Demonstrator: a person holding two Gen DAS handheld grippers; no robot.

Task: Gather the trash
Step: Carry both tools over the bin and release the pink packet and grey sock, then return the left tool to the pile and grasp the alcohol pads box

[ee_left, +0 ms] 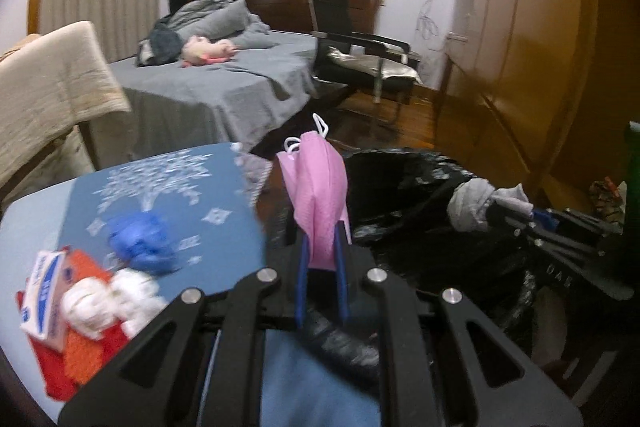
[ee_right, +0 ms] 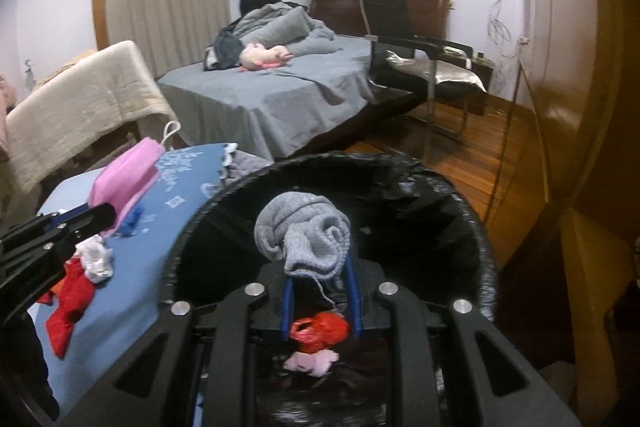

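My left gripper [ee_left: 321,247] is shut on a pink face mask [ee_left: 318,195] and holds it upright at the table's right edge, beside the bin. The mask also shows in the right wrist view [ee_right: 122,183]. My right gripper [ee_right: 320,279] is shut on a balled grey sock [ee_right: 306,233] and holds it over the open black-lined trash bin [ee_right: 486,267]. The sock also shows in the left wrist view [ee_left: 474,205]. Red trash [ee_right: 320,333] and a pink scrap [ee_right: 312,361] lie in the bin's bottom.
A blue tablecloth [ee_left: 216,195] carries a blue crumpled glove [ee_left: 144,241], white wads [ee_left: 108,301], a tissue packet [ee_left: 44,303] and red cloth [ee_left: 80,359]. Behind are a grey bed [ee_right: 280,95], a black chair [ee_right: 416,55] and a wooden wardrobe [ee_left: 520,47].
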